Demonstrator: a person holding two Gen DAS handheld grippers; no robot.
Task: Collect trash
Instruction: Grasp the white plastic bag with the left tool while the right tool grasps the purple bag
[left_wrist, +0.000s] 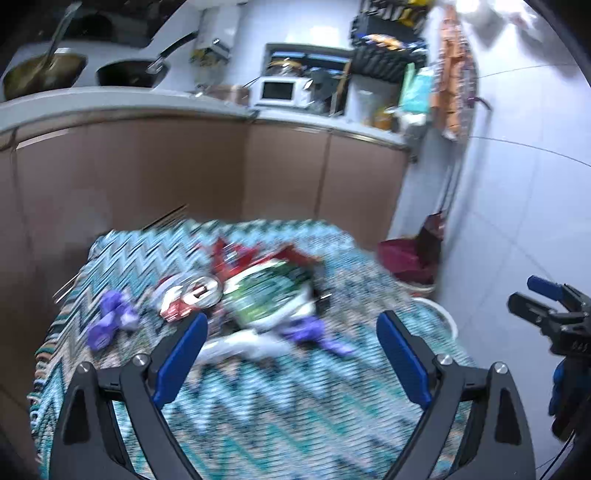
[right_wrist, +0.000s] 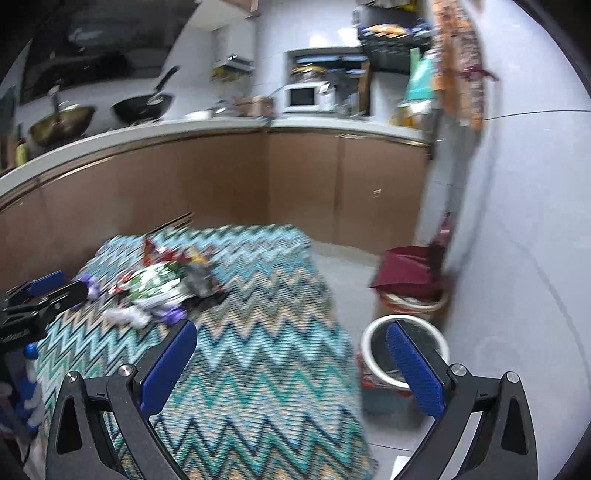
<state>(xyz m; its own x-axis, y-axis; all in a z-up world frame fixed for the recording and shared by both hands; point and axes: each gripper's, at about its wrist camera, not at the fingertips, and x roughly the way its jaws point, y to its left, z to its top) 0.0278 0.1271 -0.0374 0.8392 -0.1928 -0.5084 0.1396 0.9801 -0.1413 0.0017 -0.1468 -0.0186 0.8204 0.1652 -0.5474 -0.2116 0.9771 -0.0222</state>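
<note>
A pile of wrappers lies on a table under a zigzag cloth (left_wrist: 258, 406): a green and white bag (left_wrist: 269, 295), a red wrapper (left_wrist: 188, 295), purple wrappers (left_wrist: 110, 321) and white crumpled paper (left_wrist: 236, 345). My left gripper (left_wrist: 291, 347) is open and empty, just short of the pile. My right gripper (right_wrist: 291, 358) is open and empty over the table's right edge; the pile (right_wrist: 159, 291) lies to its far left. A white-rimmed bin (right_wrist: 369, 350) stands on the floor right of the table. The views are blurred.
A dark red bag in a basket (right_wrist: 410, 277) stands by the wall behind the bin. Brown cabinets (right_wrist: 221, 177) under a counter run behind the table, with pans (right_wrist: 142, 105) and a microwave (right_wrist: 303, 98) on top. The white tiled wall (right_wrist: 524, 221) is at the right.
</note>
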